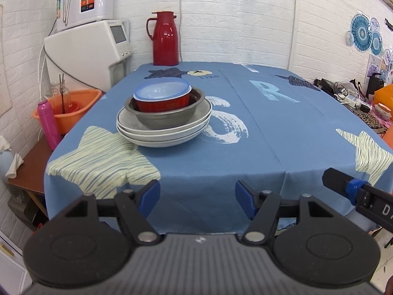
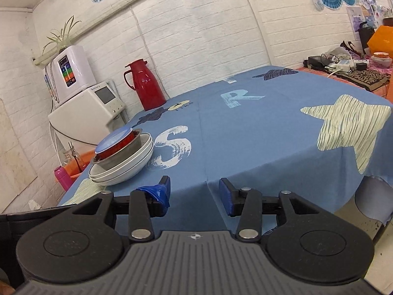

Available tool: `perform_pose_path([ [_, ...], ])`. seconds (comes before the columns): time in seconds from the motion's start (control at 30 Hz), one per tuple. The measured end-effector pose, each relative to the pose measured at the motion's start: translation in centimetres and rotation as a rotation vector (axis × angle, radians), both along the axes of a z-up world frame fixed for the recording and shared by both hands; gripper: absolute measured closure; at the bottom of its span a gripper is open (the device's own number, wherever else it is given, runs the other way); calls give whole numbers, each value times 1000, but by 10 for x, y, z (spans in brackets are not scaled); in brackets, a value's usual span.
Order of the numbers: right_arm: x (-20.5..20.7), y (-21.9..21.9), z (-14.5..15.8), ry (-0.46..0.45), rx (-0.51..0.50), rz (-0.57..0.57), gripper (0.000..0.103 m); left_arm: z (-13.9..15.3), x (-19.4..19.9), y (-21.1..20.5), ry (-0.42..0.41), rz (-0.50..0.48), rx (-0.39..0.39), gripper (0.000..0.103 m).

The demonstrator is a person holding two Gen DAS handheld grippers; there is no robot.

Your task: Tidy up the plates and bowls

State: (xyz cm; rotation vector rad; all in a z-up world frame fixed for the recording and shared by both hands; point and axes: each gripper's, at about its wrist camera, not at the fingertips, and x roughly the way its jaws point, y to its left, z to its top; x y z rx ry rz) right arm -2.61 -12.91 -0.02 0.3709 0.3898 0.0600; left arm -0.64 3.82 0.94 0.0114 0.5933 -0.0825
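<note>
We are seeing large letters "S" [image 1: 227,123] and "R" [image 1: 270,92] printed mid-frame on the blue tablecloth [image 1: 282,147]; smaller text is showing unreadable.

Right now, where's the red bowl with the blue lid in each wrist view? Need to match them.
Left wrist: red bowl sits left of centre, top of the stack, nested in the steel bowl on the white plates.
Right wrist: red bowl appears at mid-left, same stack, seen tilted by the fisheye.
Shared landmark: the red thermos against the back wall, beyond the stack.
</note>
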Motion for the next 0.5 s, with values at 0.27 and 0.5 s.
perform_pose_path([
  [0.27, 0, 9, -9, 27, -34, 31, 74, -3, -1, 1, 9, -2, 5, 37],
  [0.5, 2, 14, -16, 59, -40, 51, 73, -3, -2, -1, 4, 5, 26, 37],
])
